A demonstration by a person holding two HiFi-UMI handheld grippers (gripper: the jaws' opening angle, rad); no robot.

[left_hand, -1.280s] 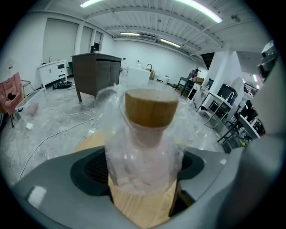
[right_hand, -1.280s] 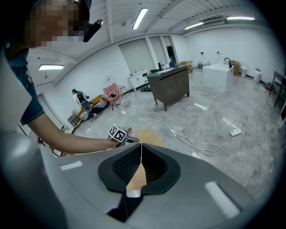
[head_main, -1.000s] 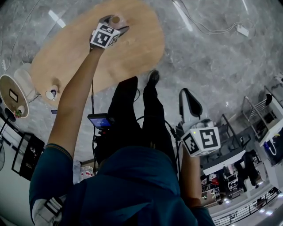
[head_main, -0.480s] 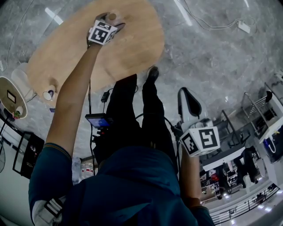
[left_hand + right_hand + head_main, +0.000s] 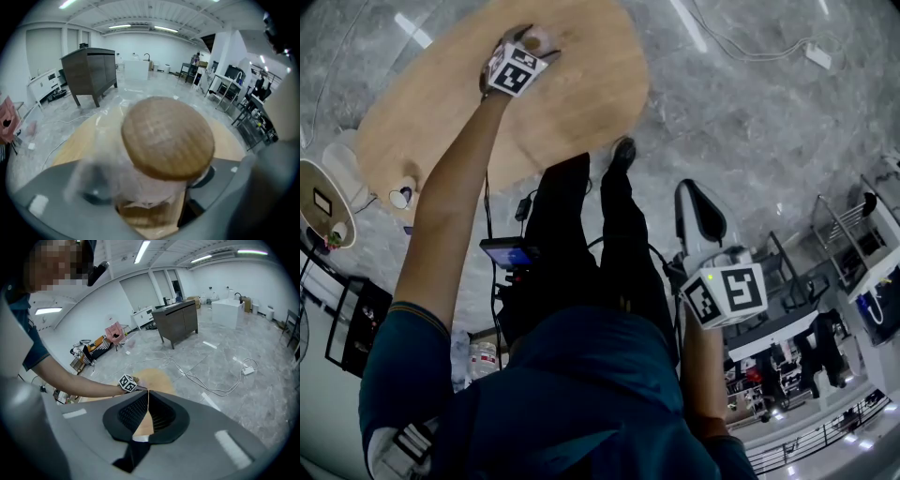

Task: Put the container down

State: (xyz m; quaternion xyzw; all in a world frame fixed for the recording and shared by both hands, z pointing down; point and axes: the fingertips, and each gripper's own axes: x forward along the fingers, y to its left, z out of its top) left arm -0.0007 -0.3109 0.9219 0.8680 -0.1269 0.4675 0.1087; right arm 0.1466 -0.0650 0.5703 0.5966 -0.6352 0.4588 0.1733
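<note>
The container [image 5: 166, 138] is a clear jar with a round wooden lid, and it fills the left gripper view. My left gripper [image 5: 150, 190] is shut on its body, which is blurred below the lid. In the head view the left gripper [image 5: 525, 52] holds the container [image 5: 536, 37] over the far part of the oval wooden table [image 5: 581, 103], at the end of an outstretched arm. Whether the jar touches the table, I cannot tell. My right gripper [image 5: 700, 220] hangs low beside the person's legs. Its jaws are shut with nothing between them [image 5: 147, 392].
A small white cup [image 5: 401, 198] stands at the table's left end. Beyond it is a round side table [image 5: 321, 204]. A cable with a power strip [image 5: 814, 63] lies on the marble floor. A dark device [image 5: 510, 254] sits near the person's legs.
My left gripper has carried the container a little farther away and leftward over the table. The right gripper has hardly moved.
</note>
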